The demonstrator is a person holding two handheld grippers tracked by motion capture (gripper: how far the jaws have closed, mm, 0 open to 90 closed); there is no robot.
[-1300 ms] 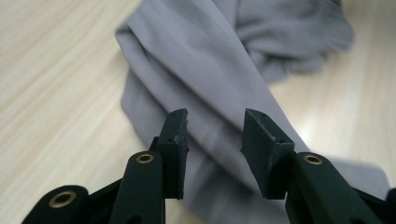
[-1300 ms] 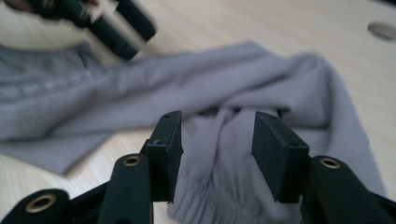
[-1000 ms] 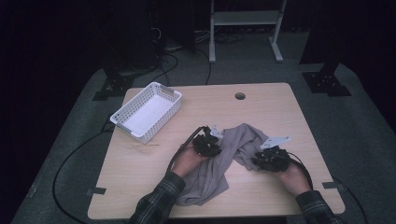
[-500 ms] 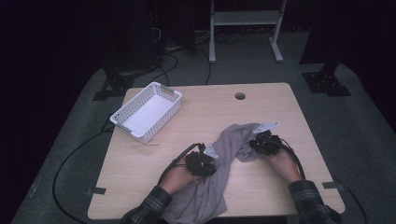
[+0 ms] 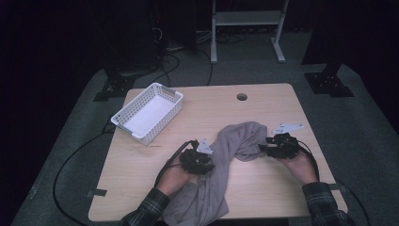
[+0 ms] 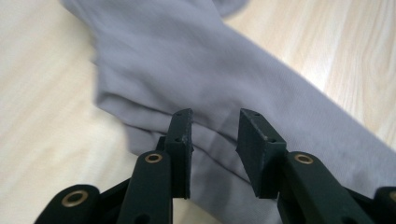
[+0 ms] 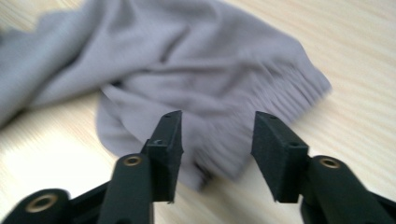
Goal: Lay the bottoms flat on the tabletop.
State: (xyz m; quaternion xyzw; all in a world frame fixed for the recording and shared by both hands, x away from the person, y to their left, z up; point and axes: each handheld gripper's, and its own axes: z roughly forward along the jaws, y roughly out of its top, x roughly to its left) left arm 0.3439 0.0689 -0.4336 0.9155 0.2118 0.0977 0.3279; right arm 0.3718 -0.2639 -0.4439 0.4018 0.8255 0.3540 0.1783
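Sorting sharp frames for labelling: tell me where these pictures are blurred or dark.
High view: table lit, room around it dark. Left gripper view: cloth smeared at its left edge. Right gripper view: cloth's ribbed hem blurred, jaws sharp.

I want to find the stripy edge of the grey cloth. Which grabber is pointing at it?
The right gripper. The grey cloth in front of its open jaws ends in a ribbed edge; the left gripper faces only smooth folds.

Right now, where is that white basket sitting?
In the high view the white basket sits at the table's far left corner, apart from the grey cloth in front of the person.
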